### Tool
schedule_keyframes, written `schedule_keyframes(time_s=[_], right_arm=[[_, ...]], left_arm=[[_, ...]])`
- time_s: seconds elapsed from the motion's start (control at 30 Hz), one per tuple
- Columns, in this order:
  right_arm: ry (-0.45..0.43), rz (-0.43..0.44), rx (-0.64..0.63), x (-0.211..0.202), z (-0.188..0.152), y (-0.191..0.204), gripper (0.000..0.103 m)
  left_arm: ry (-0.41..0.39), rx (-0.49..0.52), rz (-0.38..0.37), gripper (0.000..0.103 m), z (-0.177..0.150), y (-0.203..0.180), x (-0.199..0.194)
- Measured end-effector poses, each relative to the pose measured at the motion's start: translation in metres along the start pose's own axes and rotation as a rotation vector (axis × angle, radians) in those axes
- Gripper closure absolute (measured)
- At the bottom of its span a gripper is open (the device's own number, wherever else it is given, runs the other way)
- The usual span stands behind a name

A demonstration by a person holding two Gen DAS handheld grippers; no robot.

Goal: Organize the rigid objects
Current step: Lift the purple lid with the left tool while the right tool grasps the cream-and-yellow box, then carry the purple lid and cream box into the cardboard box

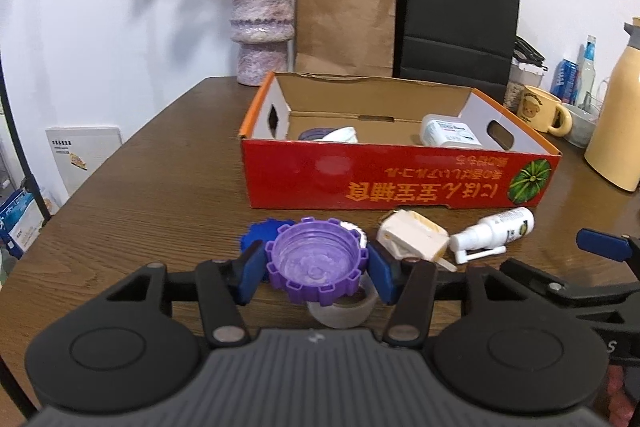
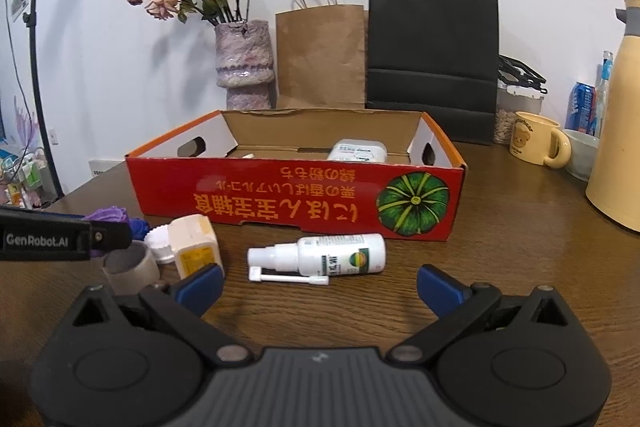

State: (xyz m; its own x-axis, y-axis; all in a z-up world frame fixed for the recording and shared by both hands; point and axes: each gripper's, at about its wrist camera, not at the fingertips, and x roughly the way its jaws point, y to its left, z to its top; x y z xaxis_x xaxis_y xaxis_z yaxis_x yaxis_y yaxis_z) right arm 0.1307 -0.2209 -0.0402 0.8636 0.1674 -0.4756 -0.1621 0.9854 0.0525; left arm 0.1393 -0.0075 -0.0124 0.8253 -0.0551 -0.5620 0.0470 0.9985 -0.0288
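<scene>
bench: we see dark brown wood, grained, with a slight sheen
red box: we read printed cardboard, raw brown inside
purple toothed cap: glossy translucent plastic, ridged rim
white spray bottle: smooth shiny plastic, paper label
grey ring: matt, looks like card
left tool pads: we see matt blue pads, black plastic arms

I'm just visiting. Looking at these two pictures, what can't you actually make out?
- Box floor: in both views the red box's front wall hides most of what lies inside; only the tops of a white container and another item show.
- Grey ring: left view, the purple cap held in the left gripper covers most of it.
- Spray bottle label: too small to read.
- Yellow jug: cut off by the right edge.
</scene>
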Motion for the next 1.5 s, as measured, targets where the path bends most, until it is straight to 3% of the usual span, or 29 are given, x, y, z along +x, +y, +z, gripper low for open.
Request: schedule_keyframes(time_s=[0.33, 0.5, 0.7, 1.17, 1.5], right_arm=[[-0.019, 0.048, -0.05, 0.004, 0.006, 0.024, 0.0], [-0.021, 0.086, -0.093, 0.009, 0.011, 0.041, 0.006], [0.002, 0.129, -0.136, 0.023, 0.019, 0.059, 0.02], [0.114, 0.185, -0.111, 0.063, 0.025, 0.07, 0.067], [0.102, 0.183, -0.103, 0.063, 0.023, 0.068, 0.072]], left_arm=[[-0.011, -0.033, 0.042, 0.047, 0.002, 0.027, 0.0], [-0.016, -0.045, 0.062, 0.047, 0.003, 0.039, 0.001], [-0.015, -0.056, 0.078, 0.047, 0.002, 0.049, 0.004], [0.0, -0.079, 0.083, 0.047, 0.0, 0.061, 0.014], [0.004, -0.074, 0.086, 0.047, 0.0, 0.06, 0.014]])
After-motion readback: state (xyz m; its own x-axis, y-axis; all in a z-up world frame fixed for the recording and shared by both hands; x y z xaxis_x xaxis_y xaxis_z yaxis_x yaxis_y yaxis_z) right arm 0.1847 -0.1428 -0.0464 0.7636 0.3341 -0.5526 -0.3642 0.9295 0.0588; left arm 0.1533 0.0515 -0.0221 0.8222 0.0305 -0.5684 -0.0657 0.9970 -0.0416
